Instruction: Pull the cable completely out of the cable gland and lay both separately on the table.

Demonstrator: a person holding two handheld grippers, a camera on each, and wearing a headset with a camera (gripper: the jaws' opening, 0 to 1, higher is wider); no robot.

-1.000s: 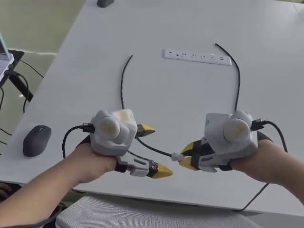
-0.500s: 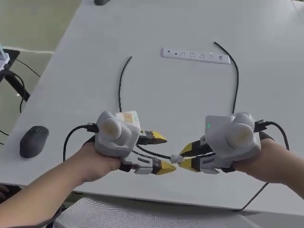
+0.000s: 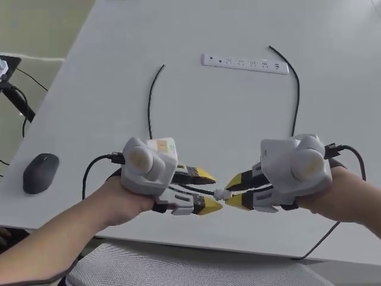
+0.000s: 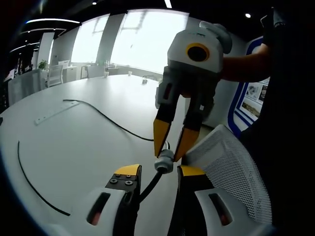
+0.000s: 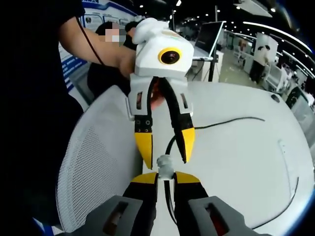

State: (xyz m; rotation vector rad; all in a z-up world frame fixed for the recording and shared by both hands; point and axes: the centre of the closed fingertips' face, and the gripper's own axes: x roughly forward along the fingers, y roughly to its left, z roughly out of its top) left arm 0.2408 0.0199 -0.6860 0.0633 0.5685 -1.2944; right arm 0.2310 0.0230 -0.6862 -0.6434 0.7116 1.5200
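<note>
The right gripper [image 5: 166, 178] pinches the white cable gland [image 5: 165, 167] between its jaw tips, probably to anchor it. The left gripper [image 4: 160, 171] faces it tip to tip. Its jaws are spread on either side of the black cable [image 4: 150, 184], with the gland just ahead of them, apparently ready to clamp and pull. The head view adds that the cable trails away across the table [image 3: 238, 107]. The gripper views reveal the gap around the cable.

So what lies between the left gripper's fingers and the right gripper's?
The white cable gland, threaded on the black cable, as the head view shows.
</note>
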